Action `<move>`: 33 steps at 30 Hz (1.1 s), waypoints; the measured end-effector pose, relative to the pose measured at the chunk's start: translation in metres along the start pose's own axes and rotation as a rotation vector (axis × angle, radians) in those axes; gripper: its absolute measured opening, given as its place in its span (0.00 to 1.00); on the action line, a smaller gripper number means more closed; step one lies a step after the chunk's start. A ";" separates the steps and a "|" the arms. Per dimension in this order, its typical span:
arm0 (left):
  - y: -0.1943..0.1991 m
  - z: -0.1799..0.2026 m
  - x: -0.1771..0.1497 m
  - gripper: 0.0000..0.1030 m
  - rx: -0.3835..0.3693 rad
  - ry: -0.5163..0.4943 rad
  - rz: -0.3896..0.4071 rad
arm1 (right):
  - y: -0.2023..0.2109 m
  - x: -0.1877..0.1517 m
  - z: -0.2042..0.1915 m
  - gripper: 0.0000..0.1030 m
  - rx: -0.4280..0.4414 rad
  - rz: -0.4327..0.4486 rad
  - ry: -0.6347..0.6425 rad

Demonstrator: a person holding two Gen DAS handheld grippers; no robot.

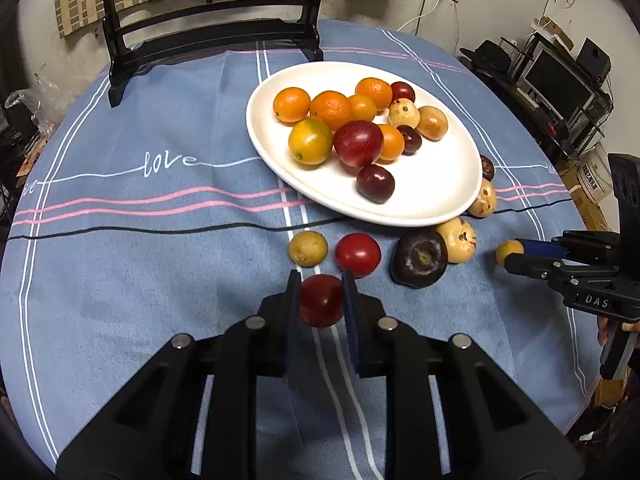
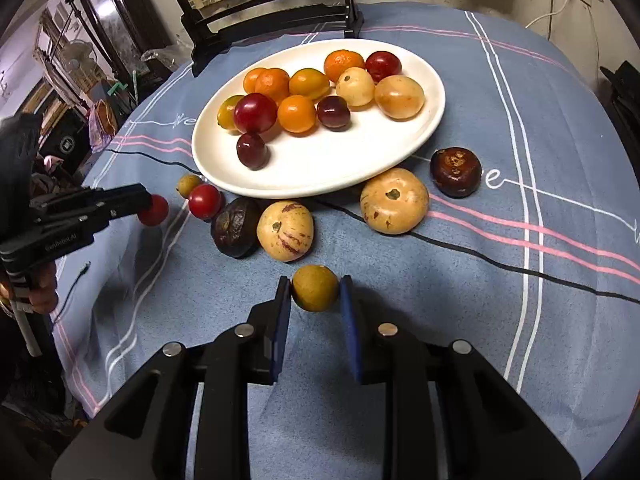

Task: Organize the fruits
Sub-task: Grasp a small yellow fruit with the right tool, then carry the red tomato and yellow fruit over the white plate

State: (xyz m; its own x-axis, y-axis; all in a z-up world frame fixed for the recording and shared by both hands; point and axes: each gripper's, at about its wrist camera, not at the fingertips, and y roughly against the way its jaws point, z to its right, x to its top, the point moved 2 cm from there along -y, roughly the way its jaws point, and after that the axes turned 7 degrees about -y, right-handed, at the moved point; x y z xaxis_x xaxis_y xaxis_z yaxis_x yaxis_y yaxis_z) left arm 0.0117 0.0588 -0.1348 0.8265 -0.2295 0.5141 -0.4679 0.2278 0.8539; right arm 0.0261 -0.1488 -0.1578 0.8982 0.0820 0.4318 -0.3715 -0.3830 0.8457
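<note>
Your left gripper (image 1: 321, 300) has its blue pads closed against a red fruit (image 1: 321, 300), held just above the blue cloth (image 1: 160, 272). Your right gripper (image 2: 315, 294) likewise pinches a small yellow-green fruit (image 2: 315, 288) between its pads. Just beyond lie loose fruits on the cloth: a red tomato (image 1: 357, 254), a yellowish fruit (image 1: 308, 248), a dark purple fruit (image 1: 419, 257) touching a pale striped one (image 1: 458, 239). Past these sits the white plate (image 1: 432, 196), piled with oranges and with red, dark and pale fruits. Behind the plate stands a black stand (image 1: 212, 36).
</note>
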 end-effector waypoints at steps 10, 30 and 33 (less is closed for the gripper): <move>-0.016 0.010 -0.013 0.54 -0.015 -0.027 -0.062 | -0.005 -0.007 -0.002 0.24 0.004 -0.015 0.003; -0.007 0.014 -0.003 0.28 0.030 -0.034 -0.040 | -0.001 -0.002 -0.002 0.24 0.031 0.000 -0.010; 0.003 0.015 0.007 0.28 0.034 -0.039 -0.015 | 0.006 0.002 -0.004 0.24 0.036 0.016 -0.003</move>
State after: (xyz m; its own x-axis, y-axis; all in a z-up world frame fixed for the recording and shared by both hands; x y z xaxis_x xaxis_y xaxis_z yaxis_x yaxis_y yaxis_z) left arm 0.0117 0.0436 -0.1276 0.8211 -0.2691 0.5034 -0.4665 0.1918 0.8635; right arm 0.0243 -0.1475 -0.1506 0.8929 0.0726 0.4443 -0.3775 -0.4168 0.8269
